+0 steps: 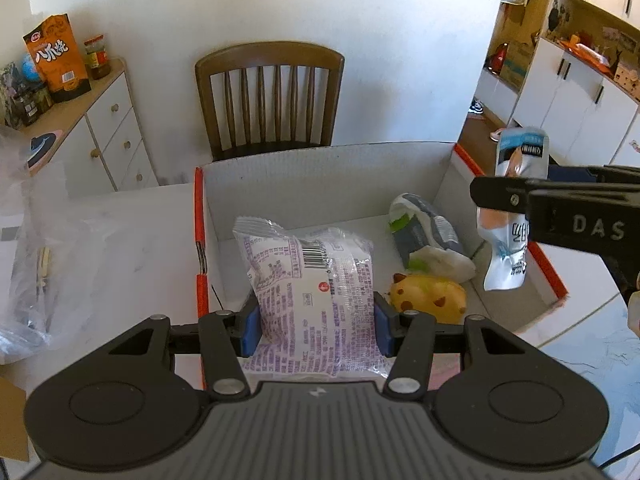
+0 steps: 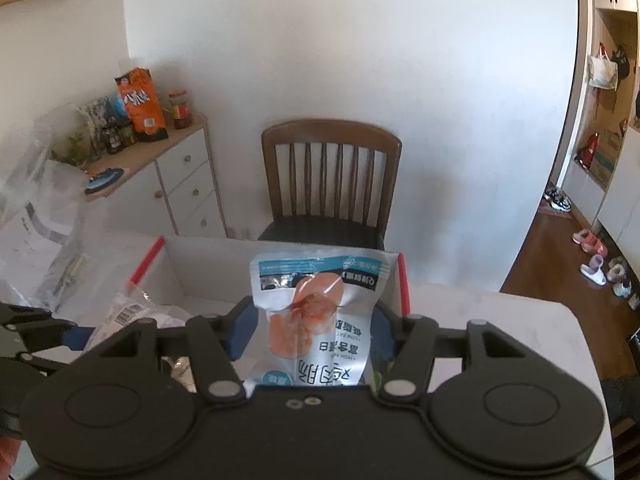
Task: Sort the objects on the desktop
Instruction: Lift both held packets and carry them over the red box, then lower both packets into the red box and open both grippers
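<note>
My left gripper is shut on a clear snack packet with purple print, held over the near side of a white cardboard box with orange edges. In the box lie a grey-and-white packet and a yellow animal-shaped bun. My right gripper is shut on a white-and-blue packet with an orange picture, held above the box's right side. That packet and the right gripper's fingers also show in the left wrist view.
A wooden chair stands behind the table. A clear plastic bag lies on the table at the left. A white drawer cabinet with an orange snack bag and jars stands at the far left. The marble table top extends right of the box.
</note>
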Action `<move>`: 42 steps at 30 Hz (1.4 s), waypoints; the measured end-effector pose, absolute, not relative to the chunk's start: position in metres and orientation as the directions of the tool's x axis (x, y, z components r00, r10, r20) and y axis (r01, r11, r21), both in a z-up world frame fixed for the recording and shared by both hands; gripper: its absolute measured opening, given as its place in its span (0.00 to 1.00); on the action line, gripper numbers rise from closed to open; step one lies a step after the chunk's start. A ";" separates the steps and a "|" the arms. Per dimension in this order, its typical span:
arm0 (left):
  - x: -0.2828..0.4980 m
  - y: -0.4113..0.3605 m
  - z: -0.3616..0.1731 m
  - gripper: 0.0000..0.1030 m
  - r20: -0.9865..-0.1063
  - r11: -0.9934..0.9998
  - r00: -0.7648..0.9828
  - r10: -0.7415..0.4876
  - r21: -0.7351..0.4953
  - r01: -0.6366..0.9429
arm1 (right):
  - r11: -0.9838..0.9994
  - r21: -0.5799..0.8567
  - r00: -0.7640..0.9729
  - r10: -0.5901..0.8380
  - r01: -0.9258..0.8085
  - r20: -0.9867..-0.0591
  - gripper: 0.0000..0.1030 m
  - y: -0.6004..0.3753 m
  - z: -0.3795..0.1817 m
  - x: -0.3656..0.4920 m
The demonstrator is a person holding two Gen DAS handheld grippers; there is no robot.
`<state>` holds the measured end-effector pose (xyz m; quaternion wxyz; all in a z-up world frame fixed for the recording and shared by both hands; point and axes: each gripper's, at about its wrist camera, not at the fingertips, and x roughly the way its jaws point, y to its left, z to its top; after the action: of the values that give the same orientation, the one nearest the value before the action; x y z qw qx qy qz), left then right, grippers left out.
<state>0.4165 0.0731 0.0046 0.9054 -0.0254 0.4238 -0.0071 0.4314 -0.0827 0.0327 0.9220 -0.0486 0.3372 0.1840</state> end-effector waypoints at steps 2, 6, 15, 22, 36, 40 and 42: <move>0.423 0.073 0.000 0.51 -0.774 0.998 0.633 -0.028 -0.052 -0.019 | 0.928 0.034 0.697 0.302 -0.370 -0.651 0.57 -0.082 0.024 0.437; 0.434 0.073 -0.007 0.51 -0.781 0.999 0.624 -0.013 -0.037 -0.026 | 0.929 0.039 0.674 0.294 -0.367 -0.677 0.57 -0.080 0.006 0.446; 0.448 0.072 -0.032 0.51 -0.812 1.000 0.584 0.012 -0.003 -0.024 | 0.926 0.039 0.628 0.285 -0.375 -0.724 0.57 -0.079 -0.025 0.449; 0.447 0.063 -0.037 0.51 -0.796 0.997 0.603 0.060 0.082 0.009 | 0.924 0.034 0.613 0.279 -0.380 -0.739 0.58 -0.077 -0.036 0.448; 0.438 0.056 -0.036 0.79 -0.787 0.997 0.616 0.046 0.076 0.023 | 0.925 0.038 0.644 0.292 -0.378 -0.708 0.80 -0.084 -0.027 0.443; 0.433 0.056 -0.031 0.79 -0.784 0.998 0.620 0.034 0.062 0.024 | 0.924 0.057 0.646 0.308 -0.379 -0.698 0.83 -0.089 -0.021 0.440; 0.430 0.056 -0.028 0.80 -0.782 0.998 0.623 0.029 0.055 0.023 | 0.923 0.063 0.647 0.313 -0.379 -0.695 0.84 -0.091 -0.017 0.438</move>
<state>0.4298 0.0560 -0.0282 0.9003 0.0298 0.4343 0.0016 0.4376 -0.0907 -0.0170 0.9064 -0.0439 0.3743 0.1907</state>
